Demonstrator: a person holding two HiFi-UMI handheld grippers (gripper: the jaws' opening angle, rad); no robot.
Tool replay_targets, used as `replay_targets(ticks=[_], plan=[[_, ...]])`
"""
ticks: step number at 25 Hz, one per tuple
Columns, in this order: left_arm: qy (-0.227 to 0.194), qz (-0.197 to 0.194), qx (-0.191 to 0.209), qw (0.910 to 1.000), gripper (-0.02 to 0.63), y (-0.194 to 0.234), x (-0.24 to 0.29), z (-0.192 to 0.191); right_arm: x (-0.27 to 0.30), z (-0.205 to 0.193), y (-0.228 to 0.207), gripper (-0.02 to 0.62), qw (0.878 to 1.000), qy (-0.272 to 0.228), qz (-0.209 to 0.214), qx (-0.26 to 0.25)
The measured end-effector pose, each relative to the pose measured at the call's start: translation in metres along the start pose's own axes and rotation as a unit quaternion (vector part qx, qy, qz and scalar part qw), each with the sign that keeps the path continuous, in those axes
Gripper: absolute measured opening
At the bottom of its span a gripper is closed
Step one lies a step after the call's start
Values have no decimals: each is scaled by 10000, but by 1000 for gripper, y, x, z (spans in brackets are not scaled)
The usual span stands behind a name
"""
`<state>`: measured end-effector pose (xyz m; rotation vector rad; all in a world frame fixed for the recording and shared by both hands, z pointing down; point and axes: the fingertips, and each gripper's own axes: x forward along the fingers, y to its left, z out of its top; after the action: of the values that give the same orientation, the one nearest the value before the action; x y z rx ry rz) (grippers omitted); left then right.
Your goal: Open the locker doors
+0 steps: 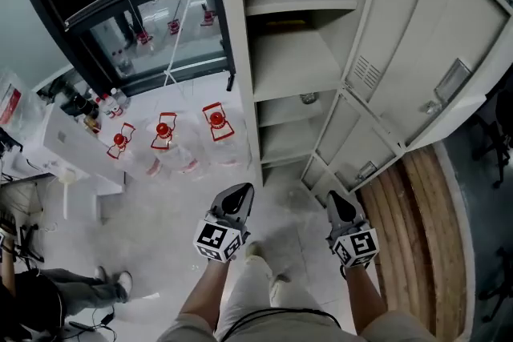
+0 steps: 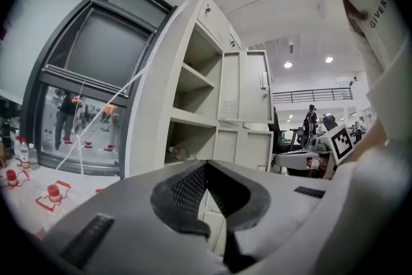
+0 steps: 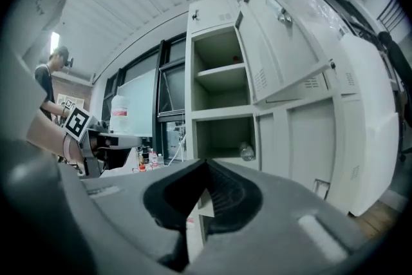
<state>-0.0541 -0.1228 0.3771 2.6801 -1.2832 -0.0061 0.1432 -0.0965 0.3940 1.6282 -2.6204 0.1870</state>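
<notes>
Now both tongs are clenched tight with nothing in them. The left grey plastic gripper (image 1: 238, 195), with its black-and-white marker cube, and the right grey plastic gripper (image 1: 341, 203) hang side by side in front of the person's legs. They are apart from the tall pale grey metal locker (image 1: 232, 52), which stands just ahead.

On its left side the locker shows bare shelves, and a small clear plastic bottle (image 1: 309, 98) sits on one of them. Some of its pale grey metal doors (image 1: 417, 36) swing out to the right. Low on the right there are flat grey panels with a small handle (image 3: 320, 185). They look like closed doors, but I can't be sure.

To do this step well, I think one gripper should go to a closed door's handle and let its jaws come apart first. Then it should squeeze the handle and pull slowly in a curve, the way the door swings. The other gripper should keep out of the door's path. Some red-capped clear water bottles (image 1: 164, 136) stand on the floor to the left, so stay away from them.
</notes>
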Motion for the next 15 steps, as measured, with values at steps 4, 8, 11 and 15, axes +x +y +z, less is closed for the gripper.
replay_targets(ticks=[4,8,11,15], plan=[[-86,154,3,9998,-2,-24,-36,45,-29,53,13,-2,9999,-114,76,-33],[-238,305,134,9992,-2,-42,-58,81,-44,95,23,-2,9993,-320,173,-76],[-307,427,106,9986,-2,-58,-73,92,-56,111,31,-2,9988,-389,271,-75],[-340,576,132,9977,-2,-67,-88,102,-65,123,45,-2,9979,-478,417,-121]])
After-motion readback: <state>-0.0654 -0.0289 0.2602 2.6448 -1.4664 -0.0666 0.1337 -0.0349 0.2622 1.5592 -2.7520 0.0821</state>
